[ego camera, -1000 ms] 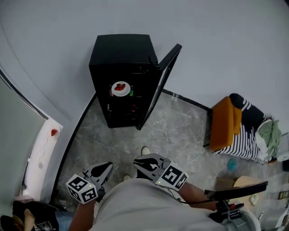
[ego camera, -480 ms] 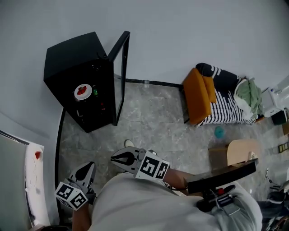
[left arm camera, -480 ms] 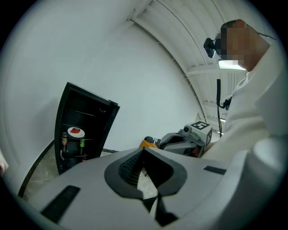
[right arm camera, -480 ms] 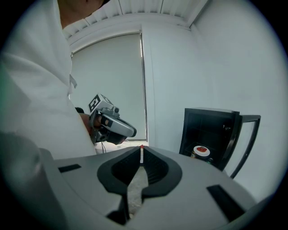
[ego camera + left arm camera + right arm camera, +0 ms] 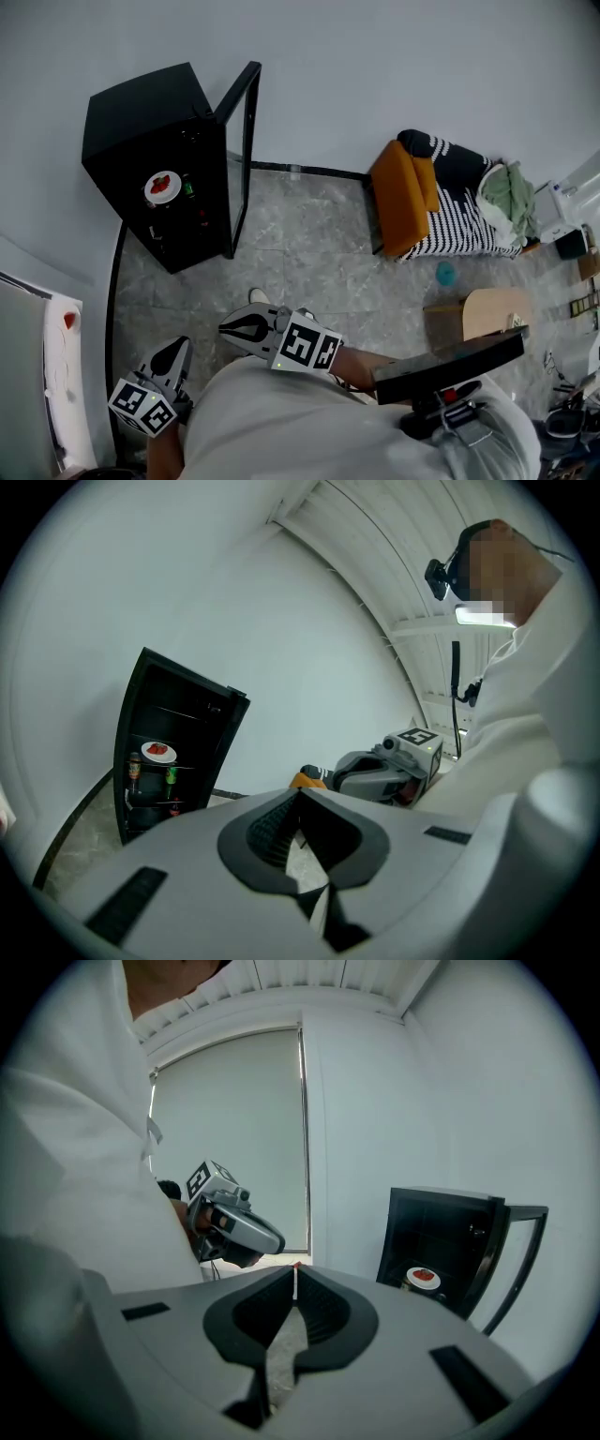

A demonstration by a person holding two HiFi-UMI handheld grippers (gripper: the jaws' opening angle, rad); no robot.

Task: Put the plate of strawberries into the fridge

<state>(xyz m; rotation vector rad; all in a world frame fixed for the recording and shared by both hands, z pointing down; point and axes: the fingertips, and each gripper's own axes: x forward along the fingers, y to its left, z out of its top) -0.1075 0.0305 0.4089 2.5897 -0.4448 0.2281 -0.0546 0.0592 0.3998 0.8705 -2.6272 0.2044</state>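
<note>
So the plate of strawberries (image 5: 163, 186) is already in the fridge (image 5: 141, 112), sitting flat on a shelf about halfway up, with a couple of bottles (image 5: 171, 778) close by it. The fridge stands at the far left against the wall. Its door (image 5: 240, 141) hangs wide open, swung out to the right, which is why we can see straight in from both gripper views.

We're standing well back from it on the stone floor (image 5: 309, 262). Both tools are tucked in near our body, nowhere close to the fridge, and that fits, since there's nothing left to carry. The left gripper (image 5: 178, 349) has its jaws pressed fully together with nothing in them. The right gripper (image 5: 228, 328) has just been closing its jaws. They're down to a thin sliver of a gap, also with nothing between them.

Our read: the putting-in part looks done. The only loose end is that open door, and the task doesn't actually ask for shutting it. If we wanted it shut, we'd have to walk back over first.
</note>
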